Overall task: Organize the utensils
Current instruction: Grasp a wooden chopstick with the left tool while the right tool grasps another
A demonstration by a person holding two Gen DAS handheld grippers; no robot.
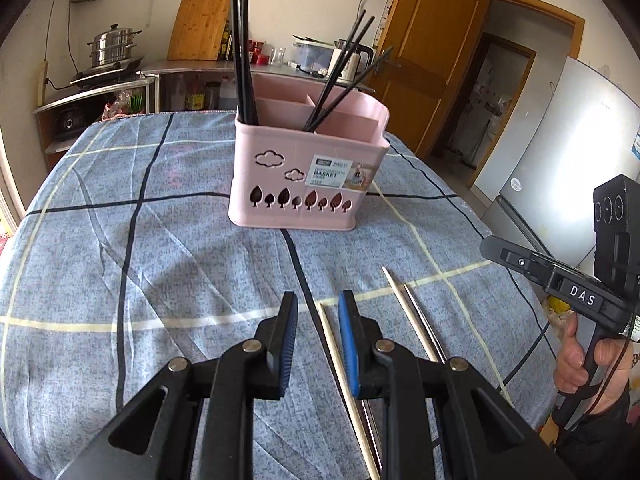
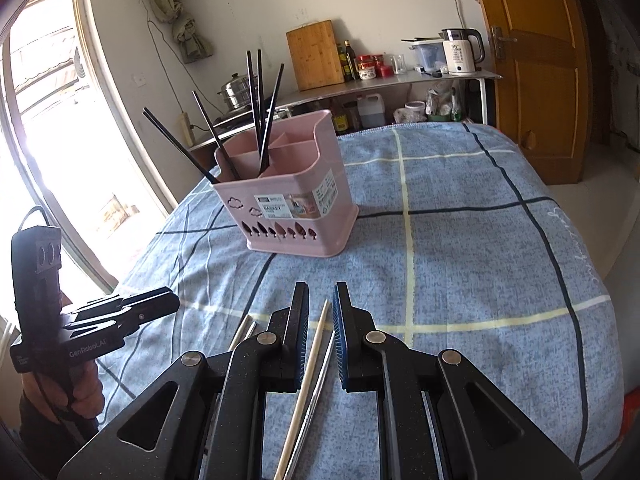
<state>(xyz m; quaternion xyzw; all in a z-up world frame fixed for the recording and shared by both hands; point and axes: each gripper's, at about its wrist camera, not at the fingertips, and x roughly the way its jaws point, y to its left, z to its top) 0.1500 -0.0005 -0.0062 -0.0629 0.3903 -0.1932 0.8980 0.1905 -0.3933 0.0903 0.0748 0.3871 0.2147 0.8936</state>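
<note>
A pink utensil basket stands mid-table with several black chopsticks upright in its compartments. Light chopsticks lie flat on the cloth near the front edge: a wooden one, then another wooden one beside a metal one. My left gripper hovers just left of the first stick, open by a narrow gap with nothing between its pads. My right gripper hangs over a wooden chopstick and a metal chopstick, open narrowly and touching neither.
A blue plaid cloth covers the table. Behind it a counter holds a steamer pot, a cutting board and a kettle. A fridge and a wooden door stand to the right. A hand holds the right gripper's handle.
</note>
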